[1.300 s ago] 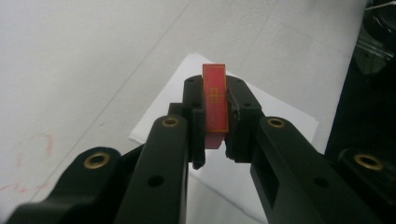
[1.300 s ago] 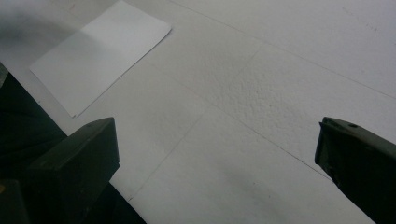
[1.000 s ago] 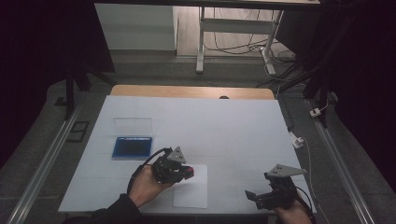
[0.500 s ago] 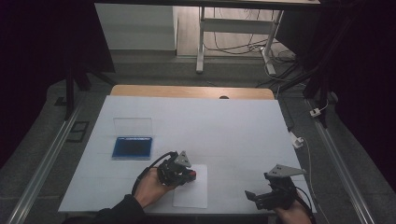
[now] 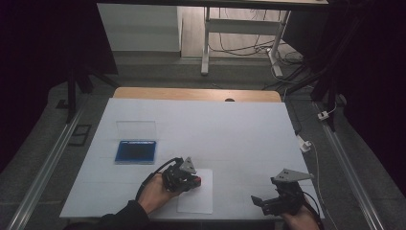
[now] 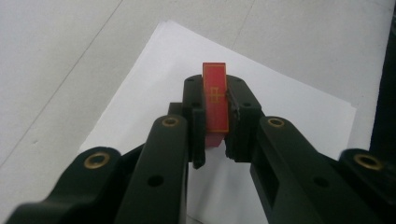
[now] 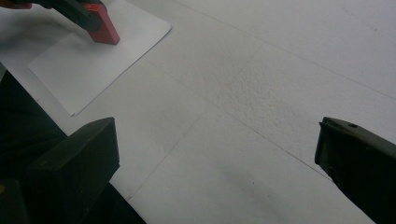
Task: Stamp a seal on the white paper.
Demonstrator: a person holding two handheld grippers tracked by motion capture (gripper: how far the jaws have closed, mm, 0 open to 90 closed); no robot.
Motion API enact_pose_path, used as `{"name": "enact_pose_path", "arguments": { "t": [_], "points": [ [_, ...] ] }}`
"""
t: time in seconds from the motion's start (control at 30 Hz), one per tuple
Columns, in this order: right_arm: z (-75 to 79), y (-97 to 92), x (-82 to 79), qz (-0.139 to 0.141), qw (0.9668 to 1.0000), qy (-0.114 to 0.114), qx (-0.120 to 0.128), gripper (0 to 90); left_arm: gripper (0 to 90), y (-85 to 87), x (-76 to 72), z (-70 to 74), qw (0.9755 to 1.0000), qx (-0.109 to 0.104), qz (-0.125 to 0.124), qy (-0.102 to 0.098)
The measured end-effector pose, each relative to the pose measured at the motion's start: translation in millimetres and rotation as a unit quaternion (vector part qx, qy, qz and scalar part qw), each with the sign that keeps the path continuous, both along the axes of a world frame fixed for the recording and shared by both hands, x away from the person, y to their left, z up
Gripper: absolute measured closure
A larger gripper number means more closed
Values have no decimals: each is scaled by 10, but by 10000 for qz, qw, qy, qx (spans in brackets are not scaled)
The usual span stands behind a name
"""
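My left gripper (image 5: 193, 180) is shut on a small red block (image 6: 215, 100) with a thin gold pattern on its face. The block sits upright between the black pads, over the far part of a white sheet of paper (image 6: 285, 107). In the right gripper view the red block (image 7: 104, 27) appears to touch the paper (image 7: 88, 63), with the left gripper (image 7: 74, 9) at the top left. My right gripper (image 7: 215, 154) stands open over bare table, nothing between its jaws. In the high view the right gripper (image 5: 262, 203) is near the front right edge, well right of the sheet (image 5: 196, 203).
A flat blue box (image 5: 136, 151) lies at the left of the white table (image 5: 230, 129), with its clear lid (image 5: 137, 129) lying just behind it. The table's wooden far edge (image 5: 191, 94) borders a dark floor with a desk frame and cables beyond.
My left gripper has shifted a little to the right and toward the front with the red block, ending over the sheet. The right gripper has stayed put.
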State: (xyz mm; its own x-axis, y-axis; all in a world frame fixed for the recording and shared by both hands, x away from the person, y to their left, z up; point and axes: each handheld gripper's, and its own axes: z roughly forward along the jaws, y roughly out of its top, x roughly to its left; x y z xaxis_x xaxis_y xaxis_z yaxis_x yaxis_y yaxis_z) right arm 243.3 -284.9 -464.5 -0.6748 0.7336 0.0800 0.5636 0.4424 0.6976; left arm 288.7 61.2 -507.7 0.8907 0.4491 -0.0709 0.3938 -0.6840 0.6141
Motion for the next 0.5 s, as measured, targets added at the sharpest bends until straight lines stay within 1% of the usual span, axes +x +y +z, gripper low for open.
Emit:
{"name": "enact_pose_path", "arguments": {
  "t": [0.03, 0.1, 0.17, 0.27, 0.4, 0.47, 0.5],
  "points": [
    [0, 2, -1, -5, 10000, -2, 0, 0, 795, 10, 10, -4, 10000, -29, 5, 43],
    [0, 6, -2, 6, 10000, 1, -9, 0, 796, 27, 23, -21, 9998, -150, 37, 110],
    [0, 7, -2, 5, 10000, 3, -15, 0, 797, 48, 44, -35, 9994, -257, 82, 222],
    [-1, 8, 1, -2, 10000, 6, -15, 0, 798, 57, 58, -40, 9991, -297, 98, 286],
    [-1, 9, 1, -4, 10000, 5, -11, 0, 798, 44, 33, -42, 9994, -258, 111, 208],
    [-1, 9, 2, -3, 10000, 6, -13, 0, 799, 25, 1, -39, 9997, -203, 120, 113],
    [-1, 10, 2, -1, 10000, 5, -13, 0, 799, 10, -20, -36, 9998, -141, 113, 27]
  ]
}}
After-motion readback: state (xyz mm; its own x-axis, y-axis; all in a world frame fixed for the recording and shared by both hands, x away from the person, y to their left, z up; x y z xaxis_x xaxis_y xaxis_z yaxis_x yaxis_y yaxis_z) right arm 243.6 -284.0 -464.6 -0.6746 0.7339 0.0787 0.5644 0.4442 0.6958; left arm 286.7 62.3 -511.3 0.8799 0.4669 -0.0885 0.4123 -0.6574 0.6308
